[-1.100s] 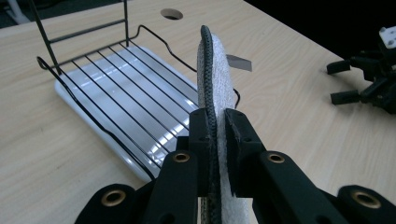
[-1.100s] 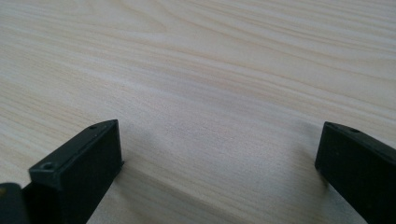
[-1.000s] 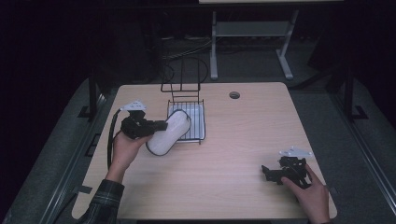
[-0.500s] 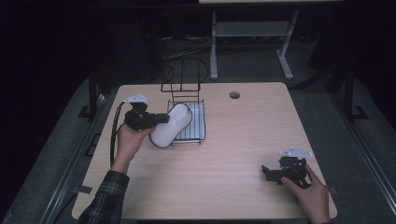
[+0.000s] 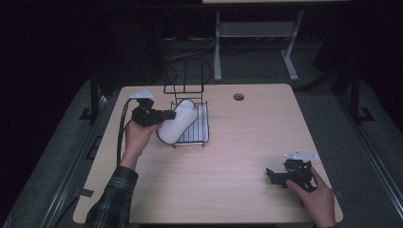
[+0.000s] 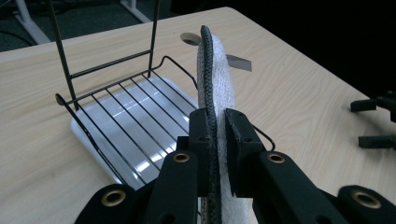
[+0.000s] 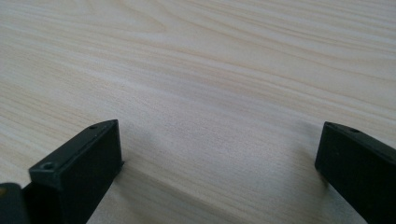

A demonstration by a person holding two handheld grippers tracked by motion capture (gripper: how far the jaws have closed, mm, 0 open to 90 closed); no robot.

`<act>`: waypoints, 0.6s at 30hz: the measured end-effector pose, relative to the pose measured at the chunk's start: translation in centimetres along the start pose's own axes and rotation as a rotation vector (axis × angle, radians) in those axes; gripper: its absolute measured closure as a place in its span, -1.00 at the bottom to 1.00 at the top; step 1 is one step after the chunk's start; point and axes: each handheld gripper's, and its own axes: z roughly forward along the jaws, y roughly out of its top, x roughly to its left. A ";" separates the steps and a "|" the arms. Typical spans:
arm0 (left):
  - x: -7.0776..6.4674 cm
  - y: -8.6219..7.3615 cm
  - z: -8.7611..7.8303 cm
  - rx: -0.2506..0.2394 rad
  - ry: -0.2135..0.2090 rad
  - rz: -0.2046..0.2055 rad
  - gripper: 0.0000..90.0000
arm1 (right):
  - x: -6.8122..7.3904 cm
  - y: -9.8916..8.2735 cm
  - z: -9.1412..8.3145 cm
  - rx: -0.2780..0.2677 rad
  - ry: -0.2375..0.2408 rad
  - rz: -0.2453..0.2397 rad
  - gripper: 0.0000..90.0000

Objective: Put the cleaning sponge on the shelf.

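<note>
While clamped edge-on, plate (image 6: 215,88) stands between left gripper (image 6: 215,140) jaws — upright.

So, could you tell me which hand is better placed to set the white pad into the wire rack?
Left, probably. The left claw is shut on the white pad right over the wire rack; the right claw rests open at the table's near corner.

High view: table (image 5: 228,156) lit from above, surroundings nearly black, picture soft. Left gripper view: sharp near the jaws, glare on the white tray (image 6: 140,126) under the rack, far table edge soft. Right gripper view: even light, jaws blurred, faint shadows beneath.
</note>
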 end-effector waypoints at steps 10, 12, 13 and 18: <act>1.3 0.5 1.7 0.000 0.009 -0.031 0.81 | 0.0 0.0 0.0 0.000 0.000 0.000 -1.00; 1.5 0.4 1.7 -0.002 0.010 -0.035 0.81 | 0.0 0.0 0.0 0.000 0.000 0.000 -1.00; 1.8 0.3 1.9 -0.002 0.014 -0.040 0.81 | 0.0 0.0 0.0 0.000 0.000 0.000 -1.00; 2.5 0.0 2.3 0.002 0.021 -0.065 0.81 | 0.0 0.0 0.0 0.000 0.000 0.000 -1.00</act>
